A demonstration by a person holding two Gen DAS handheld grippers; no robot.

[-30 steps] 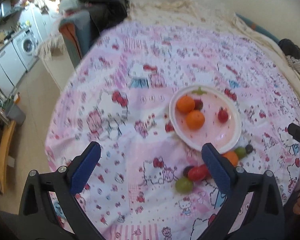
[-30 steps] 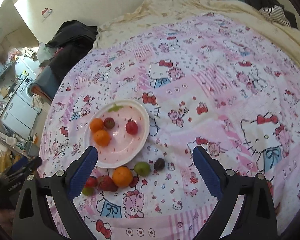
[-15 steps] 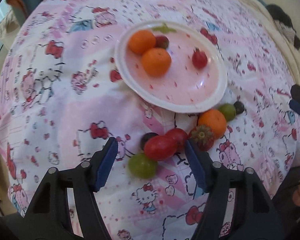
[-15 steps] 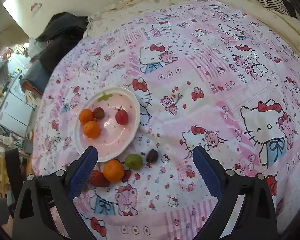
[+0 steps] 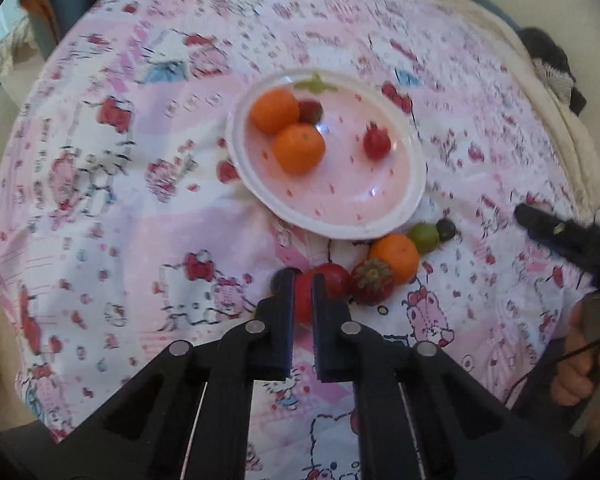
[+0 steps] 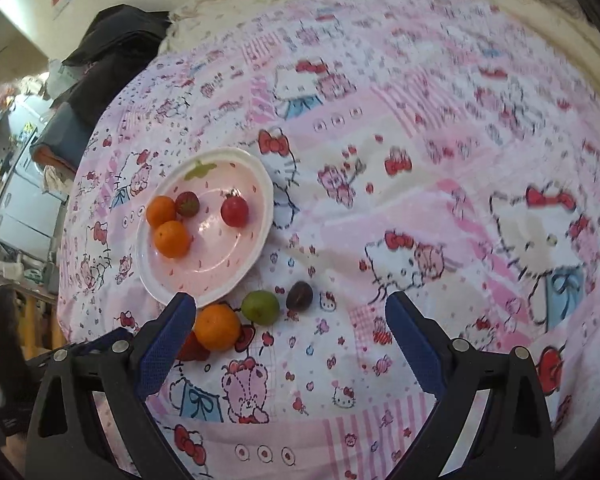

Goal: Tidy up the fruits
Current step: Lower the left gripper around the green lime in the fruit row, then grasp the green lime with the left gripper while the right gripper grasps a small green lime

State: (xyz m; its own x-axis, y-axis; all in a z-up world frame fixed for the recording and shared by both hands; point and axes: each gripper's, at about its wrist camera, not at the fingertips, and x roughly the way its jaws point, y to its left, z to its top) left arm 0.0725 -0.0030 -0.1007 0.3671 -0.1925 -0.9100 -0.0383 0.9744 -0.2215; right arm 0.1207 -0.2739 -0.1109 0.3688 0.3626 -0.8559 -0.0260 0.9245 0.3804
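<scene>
Your left gripper (image 5: 302, 280) has just closed on the red tomato (image 5: 328, 280) near the plate (image 5: 414, 196). Your right gripper (image 6: 288, 308) gapes, empty.

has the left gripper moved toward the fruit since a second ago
Yes. The left gripper came down toward the white plate, its jaws just closing on the red tomato.

On the bedspread (image 6: 440, 184), a plate (image 6: 260, 184); in it, two oranges (image 6: 172, 239) touching at its left, a strawberry (image 6: 187, 204) just behind them, a tomato (image 6: 234, 210) apart toward the right. Before the plate's near rim, a row: a third orange (image 6: 217, 327), then a lime (image 6: 260, 307), then a dark plum (image 6: 299, 295) farthest right. Left of that orange, another strawberry (image 5: 373, 281) and an oblong tomato (image 5: 324, 284), touching. Behind the bedspread at far left, piled clothes (image 6: 112, 52).
</scene>
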